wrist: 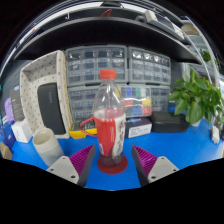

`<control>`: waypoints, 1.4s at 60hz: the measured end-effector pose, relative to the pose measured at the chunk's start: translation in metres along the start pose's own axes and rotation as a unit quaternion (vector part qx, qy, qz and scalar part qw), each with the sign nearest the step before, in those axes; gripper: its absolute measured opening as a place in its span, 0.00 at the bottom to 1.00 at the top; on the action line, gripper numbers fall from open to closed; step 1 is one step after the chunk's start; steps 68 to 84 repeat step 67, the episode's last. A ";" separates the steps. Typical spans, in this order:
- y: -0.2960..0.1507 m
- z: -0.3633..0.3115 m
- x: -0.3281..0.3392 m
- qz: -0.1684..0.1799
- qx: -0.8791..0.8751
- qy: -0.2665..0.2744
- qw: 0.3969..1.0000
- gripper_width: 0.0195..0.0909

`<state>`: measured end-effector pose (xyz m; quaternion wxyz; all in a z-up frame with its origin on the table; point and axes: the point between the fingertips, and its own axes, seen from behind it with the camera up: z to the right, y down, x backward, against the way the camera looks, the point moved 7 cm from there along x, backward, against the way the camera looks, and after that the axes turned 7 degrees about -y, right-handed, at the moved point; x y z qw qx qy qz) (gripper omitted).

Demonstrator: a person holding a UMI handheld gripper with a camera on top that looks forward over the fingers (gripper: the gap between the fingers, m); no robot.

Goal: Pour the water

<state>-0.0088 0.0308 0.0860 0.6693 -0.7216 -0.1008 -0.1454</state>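
1. Gripper view: my hand-held gripper [110, 162] has its fingers spread, the purple pads [82, 158] on either side of the base of a clear plastic bottle [109, 118]. I see a gap at each side, so the bottle stands between the fingers on its own and is not yet pinched.

2. The bottle stands upright on the blue worktop [185, 145], just ahead of me. It has a red cap [107, 74] and a red label, and seems to sit on a small red coaster-like disc [112, 166].

3. To the near left is a pale cup [47, 146], which I judge to be where the water should go. Beyond it stands a white perforated rack or bin [45, 90].

4. Far behind are grey drawer cabinets [125, 72], and to the right a green potted plant [198, 97].

5. The step in hand, as I read it, is the grasp. I would push forward until the pads sit square on the bottle's body, low on the label, then close evenly so it does not tip or twist.

6. The cap looks to be on. If so, it must come off before any pouring.

7. Clear plastic gives under pressure, so I would squeeze firmly but not crush it.
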 end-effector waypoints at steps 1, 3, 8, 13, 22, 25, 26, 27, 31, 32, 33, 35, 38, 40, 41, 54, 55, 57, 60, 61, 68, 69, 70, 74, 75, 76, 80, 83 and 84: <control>0.003 -0.001 0.005 -0.003 -0.003 0.002 1.000 0.76; 0.009 -0.002 0.014 -0.008 -0.007 0.004 1.000 0.76; 0.019 -0.012 0.044 -0.021 -0.017 0.010 1.000 0.76; 0.018 -0.032 0.074 -0.026 -0.017 0.003 1.000 0.77; -0.012 -0.077 0.126 -0.021 -0.010 -0.021 1.000 0.77; -0.024 -0.093 0.142 -0.019 -0.003 -0.030 0.999 0.76; -0.027 -0.097 0.147 -0.019 -0.001 -0.033 0.999 0.76; -0.031 -0.102 0.152 -0.019 0.001 -0.036 0.999 0.77; -0.042 -0.120 0.170 -0.019 0.006 -0.046 0.999 0.76; -0.045 -0.124 0.174 -0.018 0.008 -0.048 0.999 0.76; -0.046 -0.127 0.176 -0.016 0.010 -0.051 0.999 0.76; -0.052 -0.134 0.185 -0.015 0.014 -0.056 0.998 0.76; -0.057 -0.144 0.195 -0.014 0.020 -0.063 0.998 0.76; -0.060 -0.150 0.200 -0.014 0.023 -0.068 0.997 0.76; -0.061 -0.153 0.203 -0.014 0.024 -0.069 0.997 0.76; -0.062 -0.171 0.226 -0.017 0.039 -0.078 0.996 0.77; -0.061 -0.172 0.228 -0.016 0.039 -0.080 0.996 0.77; -0.061 -0.176 0.229 -0.013 0.038 -0.084 0.996 0.77; -0.060 -0.180 0.232 -0.012 0.039 -0.088 0.995 0.77; -0.060 -0.181 0.232 -0.011 0.039 -0.089 0.995 0.77; -0.059 -0.184 0.236 -0.012 0.044 -0.092 0.995 0.77; -0.059 -0.184 0.236 -0.012 0.044 -0.092 0.995 0.77; -0.059 -0.184 0.236 -0.012 0.044 -0.092 0.995 0.77; -0.059 -0.184 0.236 -0.012 0.044 -0.092 0.995 0.77; -0.059 -0.184 0.236 -0.012 0.044 -0.092 0.995 0.77; -0.059 -0.184 0.236 -0.012 0.044 -0.092 0.995 0.77; -0.059 -0.184 0.236 -0.012 0.044 -0.092 0.995 0.77; -0.059 -0.184 0.236 -0.012 0.044 -0.092 0.995 0.77; -0.059 -0.184 0.236 -0.012 0.044 -0.092 0.995 0.77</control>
